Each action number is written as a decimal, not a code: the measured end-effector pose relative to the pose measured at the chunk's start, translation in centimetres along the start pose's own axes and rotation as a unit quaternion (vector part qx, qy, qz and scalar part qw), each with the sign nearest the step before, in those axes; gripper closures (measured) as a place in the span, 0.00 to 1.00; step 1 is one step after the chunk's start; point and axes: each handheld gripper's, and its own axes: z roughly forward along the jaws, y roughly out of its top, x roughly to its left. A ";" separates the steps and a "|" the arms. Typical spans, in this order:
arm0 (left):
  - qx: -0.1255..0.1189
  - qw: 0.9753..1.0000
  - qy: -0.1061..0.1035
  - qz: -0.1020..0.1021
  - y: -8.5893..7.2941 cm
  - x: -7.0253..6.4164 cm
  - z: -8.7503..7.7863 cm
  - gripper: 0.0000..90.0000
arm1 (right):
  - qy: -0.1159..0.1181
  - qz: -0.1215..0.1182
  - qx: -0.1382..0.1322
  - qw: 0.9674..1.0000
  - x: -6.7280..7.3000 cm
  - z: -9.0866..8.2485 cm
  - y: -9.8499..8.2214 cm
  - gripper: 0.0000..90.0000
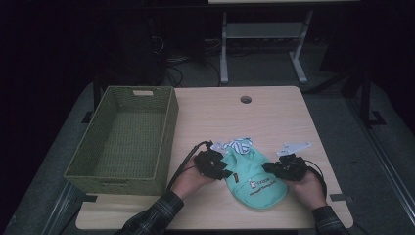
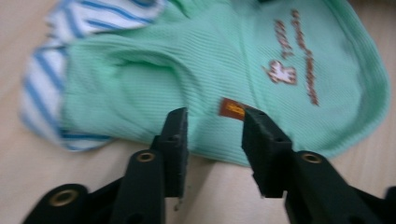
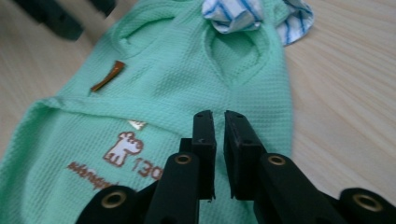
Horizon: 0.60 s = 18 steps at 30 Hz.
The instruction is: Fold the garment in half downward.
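shirt (image 1: 254, 181) flat | basket (image 1: 128, 137) high view | tag (image 2: 232, 108) L-view

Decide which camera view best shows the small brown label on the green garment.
The left gripper view: the brown label faces the camera, near and flat. The right gripper view shows it edge-on and farther off; in the high view it is too small to make out.

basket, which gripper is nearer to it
Left. The left gripper is at the green shirt's left edge, on the side where the basket stands. The right gripper is at the shirt's far right edge.
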 end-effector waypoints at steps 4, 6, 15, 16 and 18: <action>-0.005 1.000 0.011 -0.010 0.5 1.3 -0.5 0.53 | 0.009 -0.001 0.004 1.000 0.8 -0.2 -0.6 0.88; -0.010 1.000 0.018 -0.013 0.8 2.0 -0.7 0.52 | 0.010 -0.002 0.002 1.000 0.9 -0.3 -0.7 0.88; -0.024 0.999 0.040 -0.018 2.9 4.3 -0.2 0.44 | 0.020 -0.011 0.004 1.000 1.9 -0.6 -1.8 0.88; -0.028 0.999 0.041 -0.021 3.0 4.4 0.0 0.44 | 0.020 -0.011 0.004 1.000 1.9 -0.6 -1.8 0.88; -0.030 0.998 0.044 -0.018 3.6 5.1 0.4 0.43 | 0.019 -0.011 0.008 1.000 2.0 -0.6 -1.8 0.89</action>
